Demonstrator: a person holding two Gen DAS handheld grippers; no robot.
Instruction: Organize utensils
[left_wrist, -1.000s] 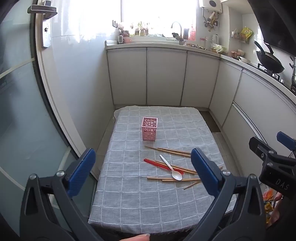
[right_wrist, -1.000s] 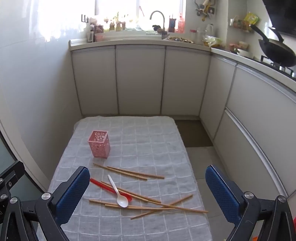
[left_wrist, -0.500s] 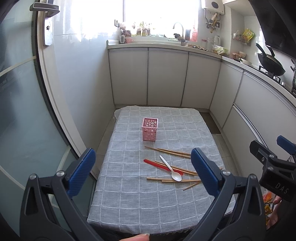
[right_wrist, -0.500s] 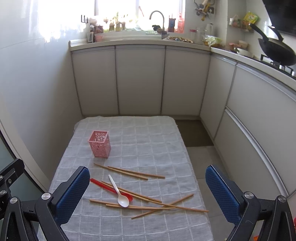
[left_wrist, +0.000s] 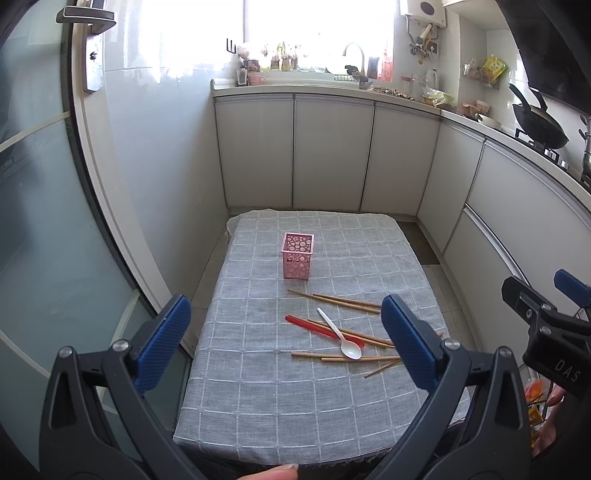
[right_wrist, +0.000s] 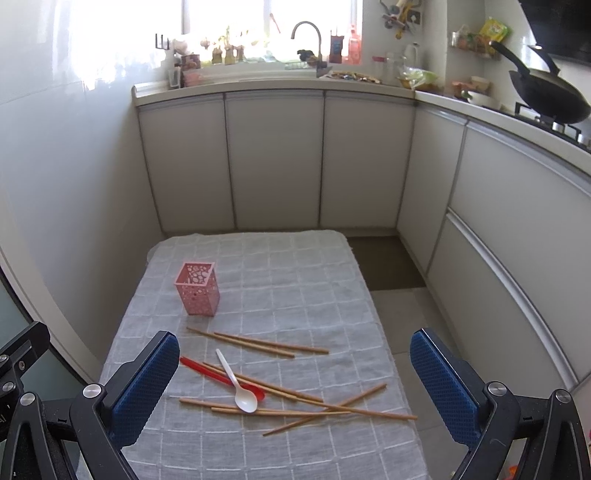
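Nothing's been picked up so far: both claws are spread wide with nothing between the pads, the left gripper (left_wrist: 282, 345) filling the bottom of its own frame and the right gripper (right_wrist: 293, 387) doing the same in its view. The utensils all sit around the middle of the grey checked tablecloth (left_wrist: 258, 406): the pink holder (left_wrist: 297, 255) stands upright just above centre, and below it, lower middle of the frame, is a messy pile of wooden chopsticks (right_wrist: 295, 408) with a white spoon (right_wrist: 240, 387) lying across a red spoon (right_wrist: 221, 376). Honestly the pile is where I'd expect trouble. The sticks cross each other, so pinching one could drag or flick its neighbours, and the ones at the right side of the pile lie close to the cloth's edge, so they could roll off onto the floor. The white spoon rests on top of the red one, so going for the red first would probably tip it. The holder looks light and perforated, so poking a stick in at an angle might knock it over or slide it. As for views, the right wrist view shows the whole spread of the pile, including the long stick ends at lower right, which the left gripper's right pad (left_wrist: 406, 347) hides in the left view. The left wrist view shows the right gripper's black body at far right and a fingertip (left_wrist: 286, 469) at the bottom edge.
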